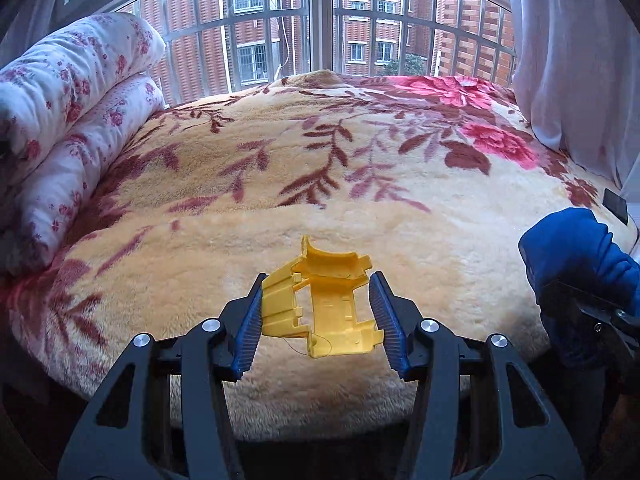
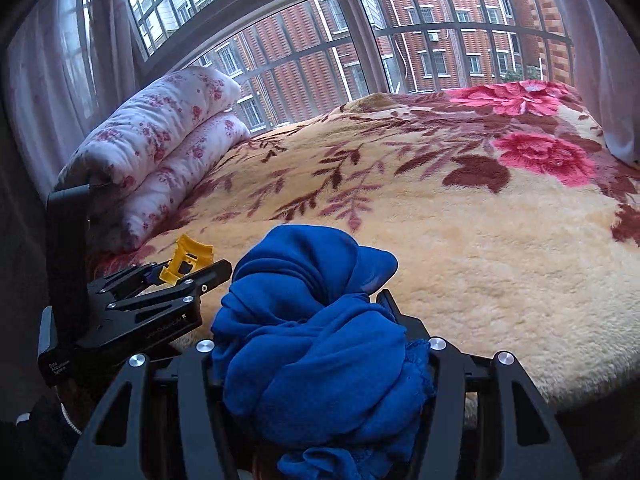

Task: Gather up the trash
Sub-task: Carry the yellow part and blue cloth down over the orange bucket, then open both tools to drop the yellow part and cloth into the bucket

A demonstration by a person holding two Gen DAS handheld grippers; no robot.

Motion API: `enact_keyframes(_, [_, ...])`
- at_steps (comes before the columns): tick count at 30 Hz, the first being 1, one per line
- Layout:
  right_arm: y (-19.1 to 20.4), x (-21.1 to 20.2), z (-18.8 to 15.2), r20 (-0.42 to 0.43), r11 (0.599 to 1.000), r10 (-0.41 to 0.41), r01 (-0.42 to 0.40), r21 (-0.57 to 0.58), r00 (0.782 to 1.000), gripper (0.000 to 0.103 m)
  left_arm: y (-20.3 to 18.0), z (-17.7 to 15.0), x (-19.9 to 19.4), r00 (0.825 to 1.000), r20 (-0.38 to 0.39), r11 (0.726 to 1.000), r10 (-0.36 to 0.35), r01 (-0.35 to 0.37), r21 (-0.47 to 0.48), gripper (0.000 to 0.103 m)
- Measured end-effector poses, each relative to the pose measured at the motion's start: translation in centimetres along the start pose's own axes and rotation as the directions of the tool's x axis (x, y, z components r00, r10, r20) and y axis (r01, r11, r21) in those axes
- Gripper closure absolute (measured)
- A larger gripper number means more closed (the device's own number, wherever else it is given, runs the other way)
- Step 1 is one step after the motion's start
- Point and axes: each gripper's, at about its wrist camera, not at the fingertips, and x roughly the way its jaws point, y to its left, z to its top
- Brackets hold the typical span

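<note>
Both pieces are gripped: left gripper (image 1: 316, 312) clamps the yellow plastic scrap (image 1: 320, 300), right gripper (image 2: 320, 344) at its 3 o'clock pinches blue cloth (image 2: 316, 340); next, probably carrying them to a bin, unseen.

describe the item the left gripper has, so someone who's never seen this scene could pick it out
Start at the bed under the barred window, covered by a cream floral blanket. At its near edge the left gripper clamps a broken yellow plastic piece. It is hard, ribbed and bright yellow, unlike the soft blue cloth bundled in the right gripper.
</note>
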Motion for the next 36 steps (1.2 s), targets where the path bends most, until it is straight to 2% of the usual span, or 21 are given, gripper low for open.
enact_keyframes(7, [2.0,-2.7,-3.8,-0.072,0.995,0.035,-0.042,-0.092,0.997,0.046,-1.2,-4.0,-2.6,0.998,-0.035,0.997,-0.046,0.048,0.067,0.053])
enact_keyframes(10, [2.1,-3.1,-5.9,-0.131,0.993,0.057,-0.069,-0.097,0.99,0.046,-1.7,-6.1,-3.1,0.996,-0.068,0.992,-0.056,0.064,0.106,0.053])
enact_keyframes(15, [1.9,-2.5,-9.3,-0.227,0.991,0.049,-0.076,-0.112,0.973,0.046,-2.9,-9.8,-2.5,0.988,-0.145,0.98,-0.059,0.085,0.181,0.053])
enact_keyframes(22, [1.6,0.3,-12.7,-0.361,0.987,0.028,-0.082,-0.136,0.932,0.046,-3.9,-14.2,0.6,0.953,-0.298,0.969,-0.061,0.127,0.21,0.053])
enact_keyframes(27, [1.3,2.2,-14.4,-0.434,0.987,0.038,-0.102,-0.125,0.9,0.046,-4.1,-15.2,2.2,0.929,-0.365,0.967,-0.056,0.142,0.212,0.053])
enact_keyframes(34, [0.7,4.2,-14.8,-0.485,0.986,0.04,-0.113,-0.123,0.874,0.044,-3.8,-16.1,4.3,0.896,-0.442,0.969,-0.036,0.14,0.204,0.053])
enact_keyframes(36, [0.4,4.7,-15.1,-0.499,0.987,0.038,-0.111,-0.116,0.866,0.039,-3.7,-16.2,4.9,0.885,-0.464,0.971,-0.033,0.139,0.196,0.053])
